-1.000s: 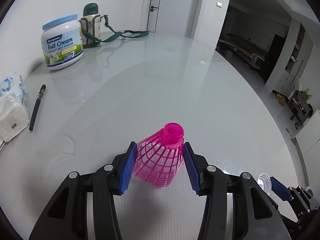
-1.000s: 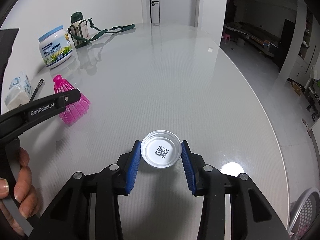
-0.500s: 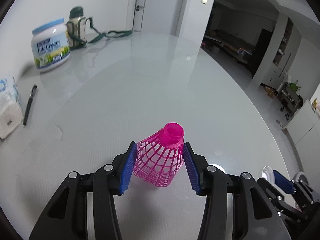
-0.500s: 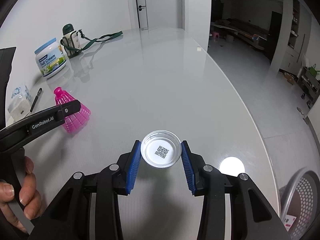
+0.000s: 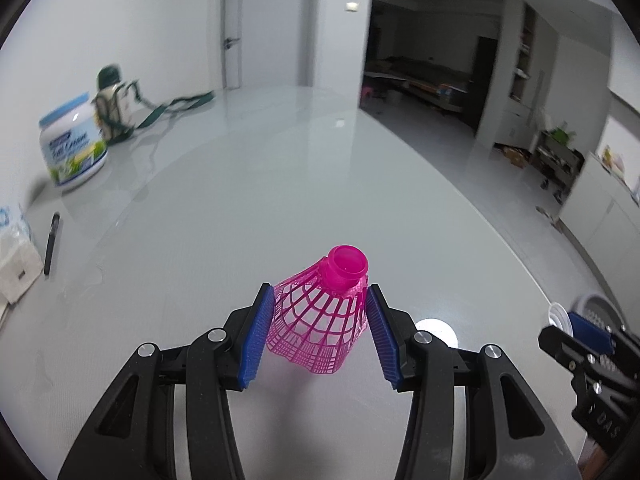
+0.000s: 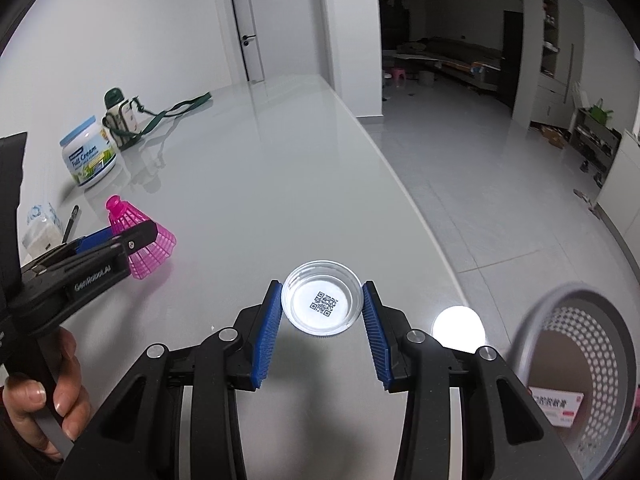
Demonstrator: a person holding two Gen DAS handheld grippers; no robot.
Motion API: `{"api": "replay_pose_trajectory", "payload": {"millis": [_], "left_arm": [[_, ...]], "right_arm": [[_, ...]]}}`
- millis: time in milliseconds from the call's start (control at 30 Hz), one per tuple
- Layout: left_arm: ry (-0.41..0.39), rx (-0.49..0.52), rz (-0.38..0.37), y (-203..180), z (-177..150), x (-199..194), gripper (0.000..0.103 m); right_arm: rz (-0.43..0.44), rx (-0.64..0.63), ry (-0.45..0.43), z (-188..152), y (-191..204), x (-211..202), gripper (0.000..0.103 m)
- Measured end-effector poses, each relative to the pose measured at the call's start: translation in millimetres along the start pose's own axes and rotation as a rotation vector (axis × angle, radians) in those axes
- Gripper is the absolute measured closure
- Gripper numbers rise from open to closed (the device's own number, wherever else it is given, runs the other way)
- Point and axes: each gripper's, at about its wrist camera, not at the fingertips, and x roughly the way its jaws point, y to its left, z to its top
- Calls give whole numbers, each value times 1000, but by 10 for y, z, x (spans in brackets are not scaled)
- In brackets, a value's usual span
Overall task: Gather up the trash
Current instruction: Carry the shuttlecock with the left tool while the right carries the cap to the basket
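My left gripper (image 5: 318, 300) is shut on a pink plastic shuttlecock (image 5: 324, 320), gripped by its mesh skirt, cork end pointing away, above the white table (image 5: 248, 200). In the right wrist view that shuttlecock (image 6: 150, 242) shows at left in the left gripper (image 6: 132, 240), which a hand (image 6: 44, 396) holds. My right gripper (image 6: 322, 296) is shut on a white plastic lid (image 6: 322, 304) with a QR code inside. A grey perforated trash basket (image 6: 580, 360) stands on the floor at lower right, with a red-and-white box in it. The left wrist view catches the right gripper (image 5: 576, 326) at far right.
A milk powder tub (image 6: 88, 154), a green-capped bottle (image 6: 118, 118) with a green strap, a black pen (image 5: 52, 240) and a tissue pack (image 5: 16, 260) sit along the table's left side. The table's right edge (image 6: 400, 184) drops to a tiled floor. A ceiling light's reflection (image 6: 458, 326) glares near the lid.
Both grippers have swung right with their loads still held. The trash basket has come much further into the right wrist view, and the tub and bottle have slid left.
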Motion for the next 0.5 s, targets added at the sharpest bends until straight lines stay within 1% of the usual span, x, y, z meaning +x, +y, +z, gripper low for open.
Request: {"api": "replay_pose_trajectory", "payload": {"millis": [100, 267, 500], "left_arm": [[-14, 56, -17, -254, -120, -148, 56], [-16, 129, -78, -703, -277, -394, 56], [1, 210, -180, -1417, -380, -567, 56]], "right_arm": [[-12, 19, -7, -116, -163, -144, 64], [-30, 58, -22, -308, -478, -401, 64], [-78, 135, -43, -575, -1095, -747, 64]]}}
